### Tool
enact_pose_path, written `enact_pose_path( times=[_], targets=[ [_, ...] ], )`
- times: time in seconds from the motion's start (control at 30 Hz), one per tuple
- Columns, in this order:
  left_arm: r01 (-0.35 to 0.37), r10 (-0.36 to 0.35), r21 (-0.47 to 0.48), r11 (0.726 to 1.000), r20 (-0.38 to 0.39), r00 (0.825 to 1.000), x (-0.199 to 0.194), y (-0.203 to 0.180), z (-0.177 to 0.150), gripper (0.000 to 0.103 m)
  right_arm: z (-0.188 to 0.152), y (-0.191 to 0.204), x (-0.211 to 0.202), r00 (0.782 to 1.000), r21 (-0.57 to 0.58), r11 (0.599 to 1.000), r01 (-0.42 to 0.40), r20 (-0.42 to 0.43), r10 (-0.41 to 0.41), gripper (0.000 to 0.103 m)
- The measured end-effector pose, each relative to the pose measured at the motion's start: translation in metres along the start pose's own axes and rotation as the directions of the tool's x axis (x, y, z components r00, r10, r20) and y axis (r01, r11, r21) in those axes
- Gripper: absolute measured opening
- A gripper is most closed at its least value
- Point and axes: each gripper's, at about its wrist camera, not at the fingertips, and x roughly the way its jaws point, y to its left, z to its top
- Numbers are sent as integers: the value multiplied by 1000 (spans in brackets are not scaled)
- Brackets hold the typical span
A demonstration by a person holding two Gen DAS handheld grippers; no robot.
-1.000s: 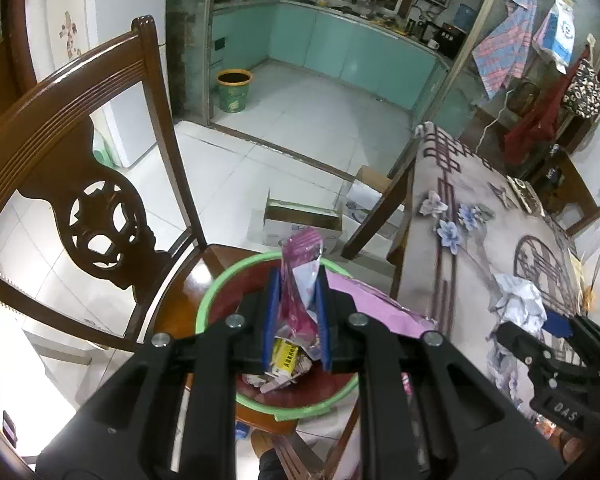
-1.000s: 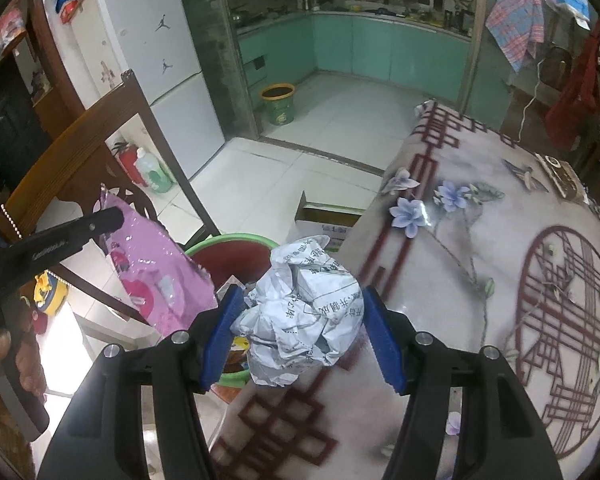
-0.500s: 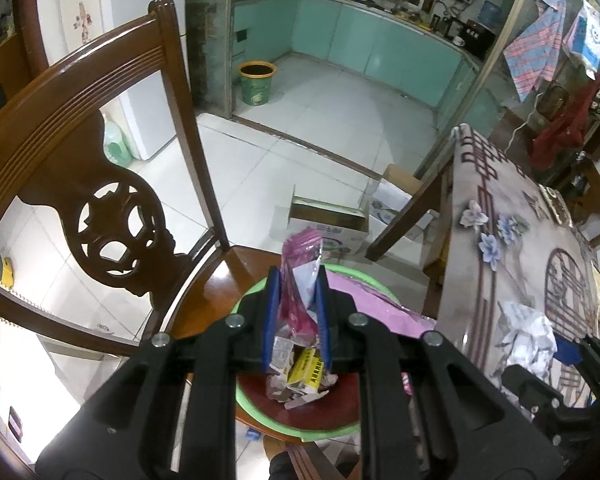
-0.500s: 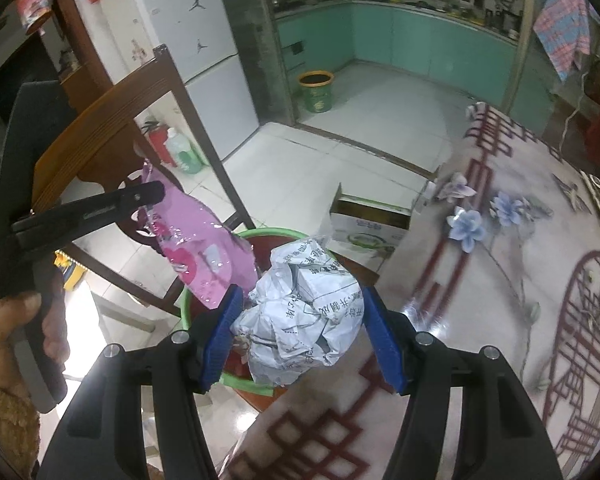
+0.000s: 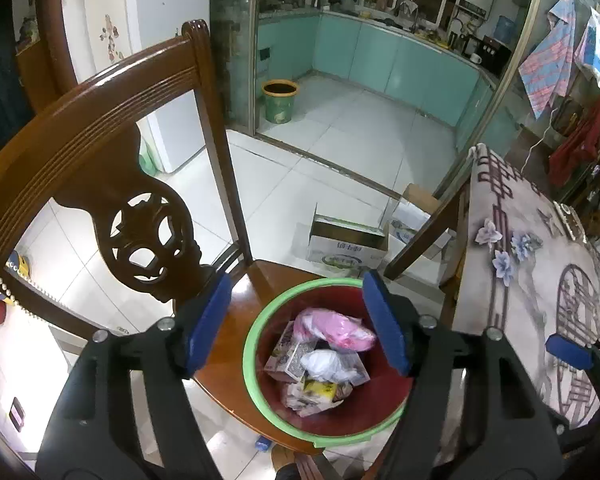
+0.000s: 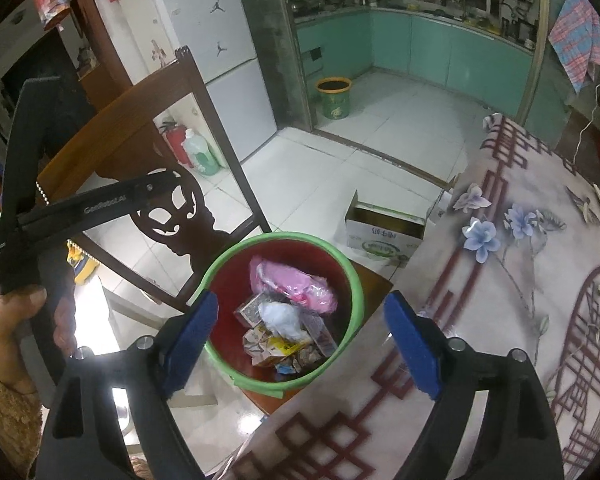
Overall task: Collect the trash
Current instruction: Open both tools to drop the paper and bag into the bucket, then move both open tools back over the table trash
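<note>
L→R, right wrist view. Person's hand (image 6: pixel 18 332) at 9 o'clock holds the left gripper (image 5: pixel 298 322); jaws opening, nothing btwn them. Wooden chair (image 6: pixel 140 128) behind, back toward 11.

Ctr: red bin w/ green rim (image 6: pixel 342 258) sits on chair seat, just beside table edge. Inside: pink plastic bag (image 6: pixel 296 282) on top toward 12, white crumpled paper (image 6: pixel 280 318) below it, small cartons/wrappers toward 6.

Right gripper (image 6: pixel 300 338) above bin, jaws opening, nothing btwn pads. Both grippers point down into bin; trash lies straight ahead, at 12 from each.

Table w/ floral cloth (image 6: pixel 520 280) fills 3–5 o'clock; no loose trash seen on the part in view. Judgement: next pickup lies off toward 3, right hand nearer. Long axis n/a; no next item in sight.
</note>
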Motion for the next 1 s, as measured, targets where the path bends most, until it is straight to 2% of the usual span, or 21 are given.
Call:
enact_pose_path(
  times=[0.27,0.43,0.63,0.83,1.0],
  targets=[
    [0,0,-11,1000,12,1000,-23,-5,-12,73,-15,-19,-24,999,44,999,9,38,-11,82],
    [-4,4,0,1000,27,1000,-49,-21,-29,77,-29,-35,-37,999,62,998,14,40,-17,83],
    [-13,14,-28,1000,27,1000,-81,-49,-67,79,-52,-61,-53,1000,58,998,-4,17,3,84],
    [-21,22,-106,994,8,1000,-118,-79,-113,81,-85,-84,-73,1000,-4,1000,-23,-16,23,84],
    [-5,2,-156,988,-22,1000,-145,-110,-158,84,-110,-100,-80,998,-90,996,13,-61,-19,84]
  ],
)
